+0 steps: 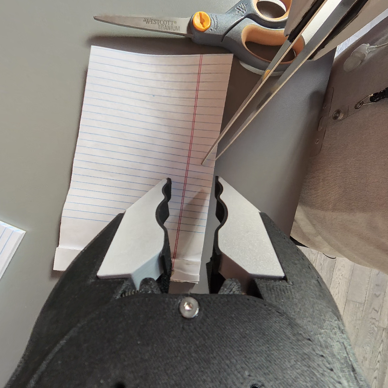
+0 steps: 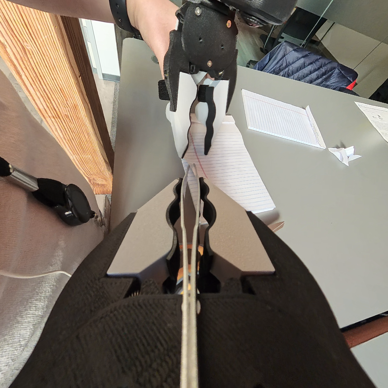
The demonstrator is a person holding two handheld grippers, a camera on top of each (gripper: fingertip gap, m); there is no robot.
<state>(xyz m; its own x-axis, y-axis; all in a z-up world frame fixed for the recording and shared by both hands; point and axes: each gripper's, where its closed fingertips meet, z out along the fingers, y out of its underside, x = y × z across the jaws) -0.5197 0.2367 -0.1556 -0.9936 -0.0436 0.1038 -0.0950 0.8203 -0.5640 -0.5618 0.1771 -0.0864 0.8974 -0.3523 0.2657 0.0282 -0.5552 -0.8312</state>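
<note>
Lined white paper fills the space ahead of your left gripper (image 1: 192,180): its fingers stand apart, and the sheet (image 1: 147,126) runs out beyond their tips, its red margin line and right edge passing through the gap between them. Whether either finger actually touches the sheet cannot be told. From the right wrist view the sheet (image 2: 226,168) looks raised off the grey desk (image 2: 294,231), with a shadow under its near corner. Your right gripper (image 2: 190,180) is clenched on the scissors (image 2: 189,231); the orange of the handles shows deep between the fingers, and the two blades reach forward past the fingertips, slightly parted. Their points meet the sheet's edge just ahead of your left fingertips, to their right. Spare scissors (image 1: 210,25), grey and orange, lie closed on the desk beyond the sheet's far end. Right of your right fingers, well apart, lie a pad (image 2: 279,117), a small folded scrap (image 2: 344,155) and a printed page (image 2: 375,117). Left of them stands a wooden post (image 2: 52,84). A bare hand (image 2: 151,31) with a black wristband holds the left gripper.
</note>
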